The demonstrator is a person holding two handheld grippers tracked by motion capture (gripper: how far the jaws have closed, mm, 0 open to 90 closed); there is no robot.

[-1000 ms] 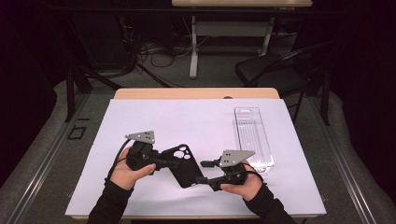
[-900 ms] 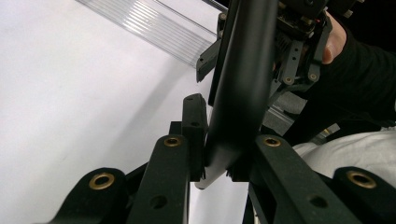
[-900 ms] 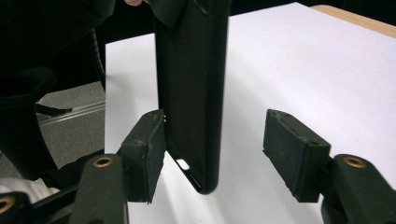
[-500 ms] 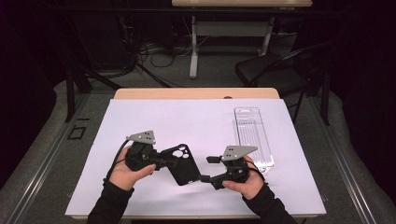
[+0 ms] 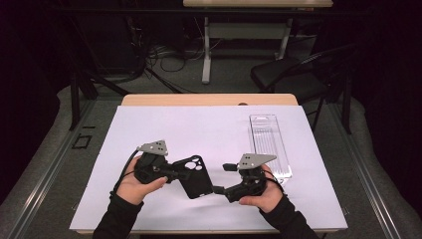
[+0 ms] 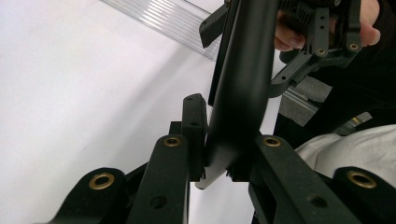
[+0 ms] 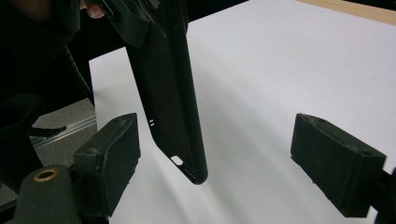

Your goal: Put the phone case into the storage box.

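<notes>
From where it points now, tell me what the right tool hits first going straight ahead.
The black phone case, hanging between the right tool's open pads, which have just been opening. Depth is unclear, but it looks closest; the left tool grips its far end.

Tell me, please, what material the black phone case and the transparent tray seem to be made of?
The black phone case looks like matte soft plastic or rubber: smooth, with dull sheen and moulded port cutouts; which of the two is unclear. The transparent tray looks like thin clear plastic, glossy: the white table cover shows through its ribbed surface.
</notes>
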